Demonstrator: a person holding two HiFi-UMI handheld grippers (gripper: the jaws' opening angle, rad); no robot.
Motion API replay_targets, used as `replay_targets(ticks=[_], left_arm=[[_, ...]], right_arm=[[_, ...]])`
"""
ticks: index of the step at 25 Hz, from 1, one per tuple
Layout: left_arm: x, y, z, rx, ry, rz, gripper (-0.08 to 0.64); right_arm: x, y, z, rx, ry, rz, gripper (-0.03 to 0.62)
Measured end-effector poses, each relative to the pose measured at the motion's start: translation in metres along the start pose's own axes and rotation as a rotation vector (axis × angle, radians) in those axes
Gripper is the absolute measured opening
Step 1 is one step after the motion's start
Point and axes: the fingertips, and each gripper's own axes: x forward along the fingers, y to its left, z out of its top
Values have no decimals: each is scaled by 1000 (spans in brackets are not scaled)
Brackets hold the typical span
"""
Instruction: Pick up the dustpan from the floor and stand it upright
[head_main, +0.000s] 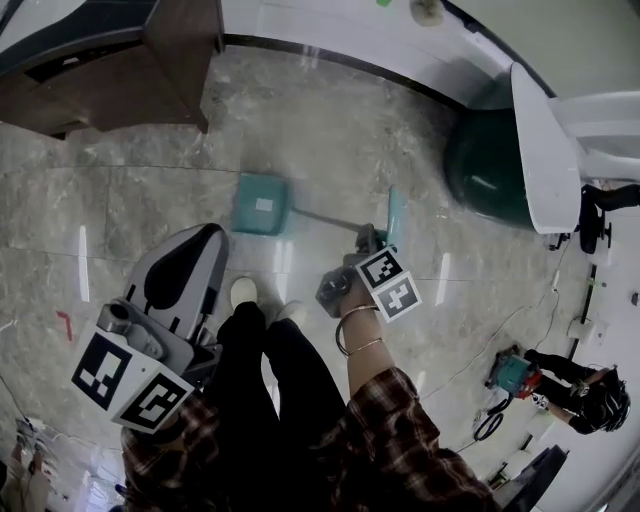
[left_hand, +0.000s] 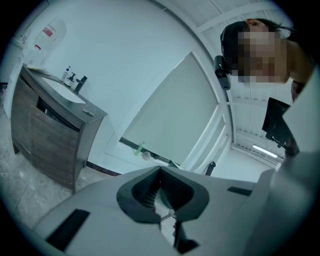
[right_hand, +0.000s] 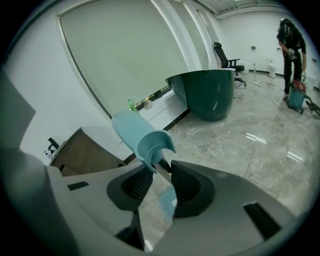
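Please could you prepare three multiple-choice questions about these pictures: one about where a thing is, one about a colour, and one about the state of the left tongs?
1. On what does the dustpan rest?
A) the floor
B) the wooden cabinet
C) the green tub

2. What colour is its handle?
A) red
B) teal
C) yellow

3. How do the left tongs stand?
A) wide open
B) shut on the dustpan
C) shut, with nothing between them

Answers:
1 A: the head view shows its pan on the marble tiles, ahead of the person's feet.
2 B: the right gripper view shows the handle teal, close to the camera.
3 C: in the left gripper view the tips meet and nothing sits between them.
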Motion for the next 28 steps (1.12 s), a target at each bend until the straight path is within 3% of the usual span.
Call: replay_targets(ticks=[5,8,16,22,28], left_arm=[[-19,10,16,-20,-33,32,12],[-29,11,24,-30,-49,48,12],[-13,-37,40,12,-66,51,12],[7,-77,39,31,-67,31,12],[15,-108,36,43,-67,37,12]], right_arm=[[-4,28,-20,-72,43,-40,110],[-6,31,-29,-49,59,-84,110],[6,22,-34,-13,205,-30,112],[2,25,-34,-80,317,25,117],[-9,19,-42,-76,424,87,121]])
